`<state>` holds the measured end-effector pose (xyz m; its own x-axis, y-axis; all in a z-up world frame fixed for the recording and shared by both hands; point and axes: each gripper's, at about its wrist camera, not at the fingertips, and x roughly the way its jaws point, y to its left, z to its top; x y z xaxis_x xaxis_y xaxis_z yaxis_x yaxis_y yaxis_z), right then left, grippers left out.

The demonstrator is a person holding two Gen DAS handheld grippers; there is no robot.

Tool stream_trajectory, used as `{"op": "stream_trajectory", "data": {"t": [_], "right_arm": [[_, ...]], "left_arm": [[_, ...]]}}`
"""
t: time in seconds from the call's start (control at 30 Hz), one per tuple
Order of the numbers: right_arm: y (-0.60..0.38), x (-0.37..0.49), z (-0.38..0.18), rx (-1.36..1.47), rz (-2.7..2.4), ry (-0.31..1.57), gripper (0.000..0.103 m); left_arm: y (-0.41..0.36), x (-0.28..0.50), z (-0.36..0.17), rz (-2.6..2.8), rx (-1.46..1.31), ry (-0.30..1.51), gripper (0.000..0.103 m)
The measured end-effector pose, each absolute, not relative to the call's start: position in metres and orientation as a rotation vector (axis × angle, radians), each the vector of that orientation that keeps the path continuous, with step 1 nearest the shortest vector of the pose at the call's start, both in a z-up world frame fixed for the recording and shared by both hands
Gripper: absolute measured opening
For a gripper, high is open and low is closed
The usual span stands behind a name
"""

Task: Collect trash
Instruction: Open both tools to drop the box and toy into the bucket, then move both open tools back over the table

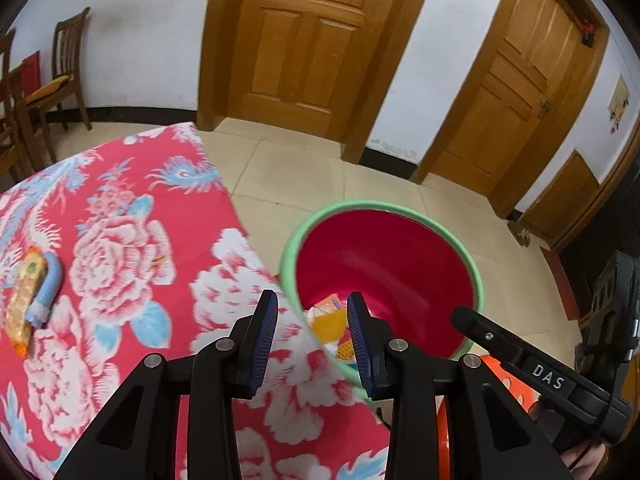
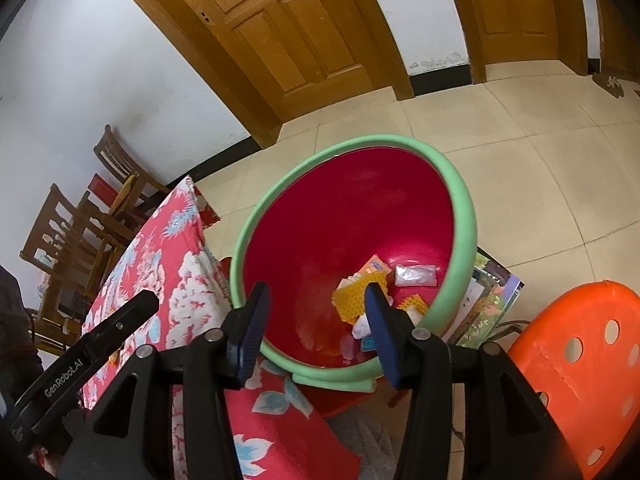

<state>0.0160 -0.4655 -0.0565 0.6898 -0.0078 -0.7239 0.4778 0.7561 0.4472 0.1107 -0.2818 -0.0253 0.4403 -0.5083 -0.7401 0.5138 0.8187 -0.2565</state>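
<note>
A red bin with a green rim (image 1: 296,240) stands on the floor beside the table; it also shows in the right wrist view (image 2: 466,216). Several wrappers (image 2: 362,300) lie at its bottom, partly seen in the left wrist view (image 1: 330,320). My left gripper (image 1: 312,312) is open and empty over the table edge near the bin. My right gripper (image 2: 316,304) is open and empty above the bin's near rim. An orange snack wrapper (image 1: 24,300) and a blue-and-white piece (image 1: 48,288) lie on the table at far left.
The table has a red floral cloth (image 1: 132,248). An orange perforated stool (image 2: 580,360) stands right of the bin, with printed papers (image 2: 488,300) on the floor behind it. Wooden chairs (image 1: 64,68) stand by the wall. Two wooden doors (image 1: 304,40) are behind.
</note>
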Motion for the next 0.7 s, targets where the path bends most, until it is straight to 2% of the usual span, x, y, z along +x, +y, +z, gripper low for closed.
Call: {"op": "stream_trajectory", "data": {"t": [0.7], "right_arm": [[-0.409,0.043,-0.044,0.614,-0.2,0.794,0.057]], "left_arm": [[-0.166,0.142,-0.015,-0.392,-0.063,0.865,0.037]]}}
